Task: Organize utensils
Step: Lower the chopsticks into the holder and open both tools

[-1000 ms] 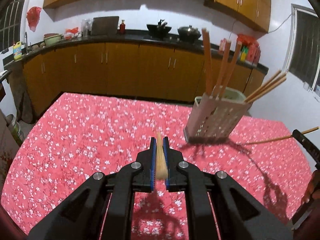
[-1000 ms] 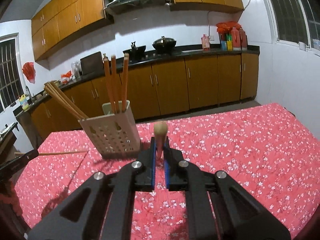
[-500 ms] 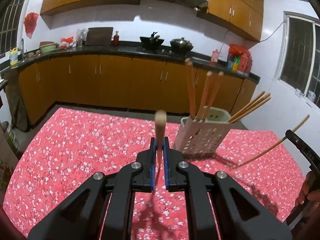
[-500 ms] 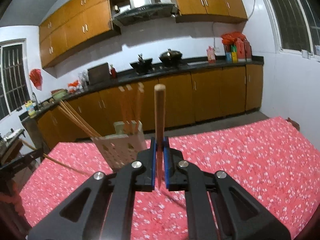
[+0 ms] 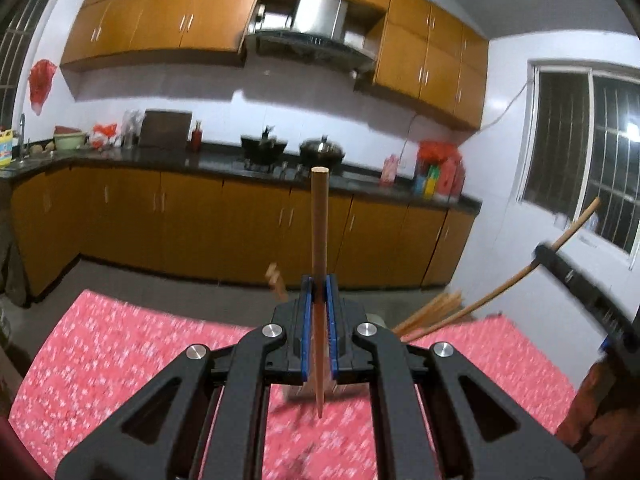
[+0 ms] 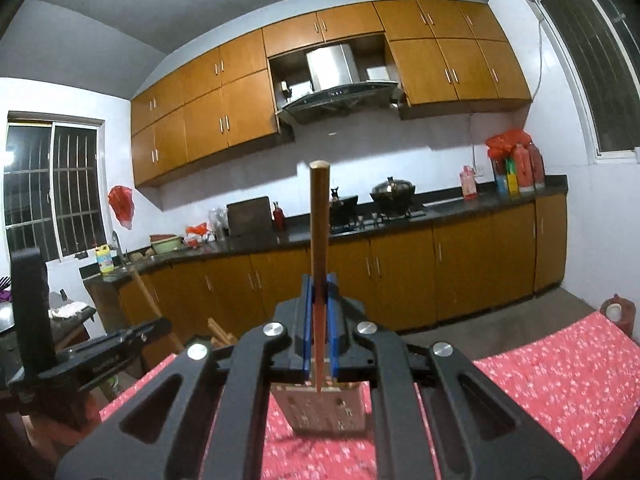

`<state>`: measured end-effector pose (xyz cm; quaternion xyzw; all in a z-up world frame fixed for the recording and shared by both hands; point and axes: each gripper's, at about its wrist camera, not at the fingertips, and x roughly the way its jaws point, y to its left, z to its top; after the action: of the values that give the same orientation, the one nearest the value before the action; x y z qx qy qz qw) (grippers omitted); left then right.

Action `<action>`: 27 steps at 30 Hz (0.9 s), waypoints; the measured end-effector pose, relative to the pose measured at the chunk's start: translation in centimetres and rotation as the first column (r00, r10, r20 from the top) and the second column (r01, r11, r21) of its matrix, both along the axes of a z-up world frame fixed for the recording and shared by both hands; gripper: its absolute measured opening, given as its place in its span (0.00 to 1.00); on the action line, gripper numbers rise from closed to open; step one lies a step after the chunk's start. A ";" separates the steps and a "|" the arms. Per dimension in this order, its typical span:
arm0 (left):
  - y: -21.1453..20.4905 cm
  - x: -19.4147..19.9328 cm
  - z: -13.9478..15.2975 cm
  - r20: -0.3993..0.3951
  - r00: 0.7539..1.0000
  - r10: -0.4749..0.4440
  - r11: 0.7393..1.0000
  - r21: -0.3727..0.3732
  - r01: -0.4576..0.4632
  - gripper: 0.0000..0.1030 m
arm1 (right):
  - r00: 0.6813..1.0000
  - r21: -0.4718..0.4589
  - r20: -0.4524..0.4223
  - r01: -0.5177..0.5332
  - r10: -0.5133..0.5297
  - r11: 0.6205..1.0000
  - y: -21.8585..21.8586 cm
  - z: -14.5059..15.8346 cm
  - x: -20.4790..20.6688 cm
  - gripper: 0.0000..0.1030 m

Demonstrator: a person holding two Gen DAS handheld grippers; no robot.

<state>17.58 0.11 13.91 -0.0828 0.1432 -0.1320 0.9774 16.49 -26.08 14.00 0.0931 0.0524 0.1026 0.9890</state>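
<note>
both claws are clamped on a chopstick each. left gripper (image 5: 319,312) has its blue pads tight on the left chopstick (image 5: 319,248), held about upright, blunt end up, thin tip hanging below the jaws over the red tablecloth (image 5: 120,352). right gripper (image 6: 319,312) does the same with the right chopstick (image 6: 319,232), tip pointing down just above the perforated holder (image 6: 320,410).

holder location: in the right view it sits on the tablecloth directly under the right claw, near the cloth's far edge. in the left view it's mostly hidden behind the left claw; only chopsticks already in it (image 5: 428,314) fan out to the right of the jaws. the right gripper also shows at the right edge of the left view, its stick slanting up across the wall.

my read: both sticks are lined up for a drop into the holder, not yet in.

risks:
- thin tapered stick in a pad pinch can pivot, so the tip lands on the holder rim or outside it.
- holder looks light; a tip catching the rim or a side push could tip or slide it toward the far edge.
- sticks already leaning inside can block the slot and deflect a new one.
- both claws converging on one small opening could clash.
- view is motion-blurred, so exact tip-to-opening alignment can't be confirmed.
</note>
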 end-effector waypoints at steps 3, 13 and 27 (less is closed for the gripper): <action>-0.5 0.6 1.5 0.047 0.999 0.011 0.999 -0.031 -0.010 0.07 | 1.000 -0.006 0.012 0.010 -0.010 1.000 0.3 0.3 1.0 0.08; -2.0 2.6 2.0 0.123 0.989 0.084 0.995 -0.060 -0.077 0.07 | 0.999 -0.011 -0.027 0.028 -0.028 1.000 0.4 -0.7 4.2 0.08; -2.1 5.3 -2.0 0.025 0.995 0.092 0.995 -0.047 -0.091 0.07 | 0.995 -0.044 -0.098 0.019 -0.024 0.999 1.8 -2.7 7.8 0.08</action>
<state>22.84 -1.95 11.94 -0.1096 0.1229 -0.0913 0.9821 24.34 -24.31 11.31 0.0773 0.1021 0.0861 0.9880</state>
